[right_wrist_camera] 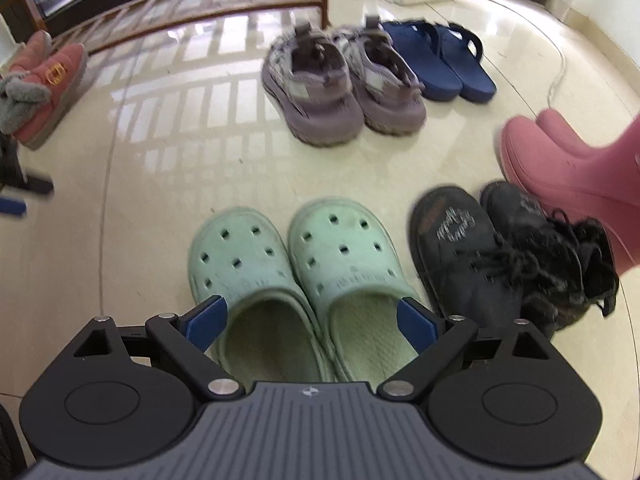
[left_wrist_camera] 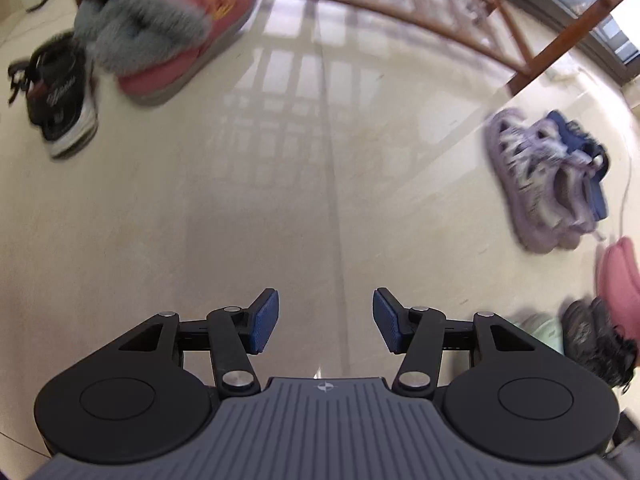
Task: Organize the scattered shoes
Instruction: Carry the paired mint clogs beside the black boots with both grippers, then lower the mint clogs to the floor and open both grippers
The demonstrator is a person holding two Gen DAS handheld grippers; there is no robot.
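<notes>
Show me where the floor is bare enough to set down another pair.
Bare floor lies between the fur slippers, the rack, the sandals and the green clogs. To the right it is crowded: clogs, black boots, pink boots and blue slides sit close.

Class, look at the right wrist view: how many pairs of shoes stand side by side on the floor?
6: green clogs nearest, black lace-ups and pink boots right, purple sandals and blue slides beyond, pink fur slippers far left. Others may be hidden.

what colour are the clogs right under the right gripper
Pale mint green clogs, seen best in the right wrist view.
</notes>
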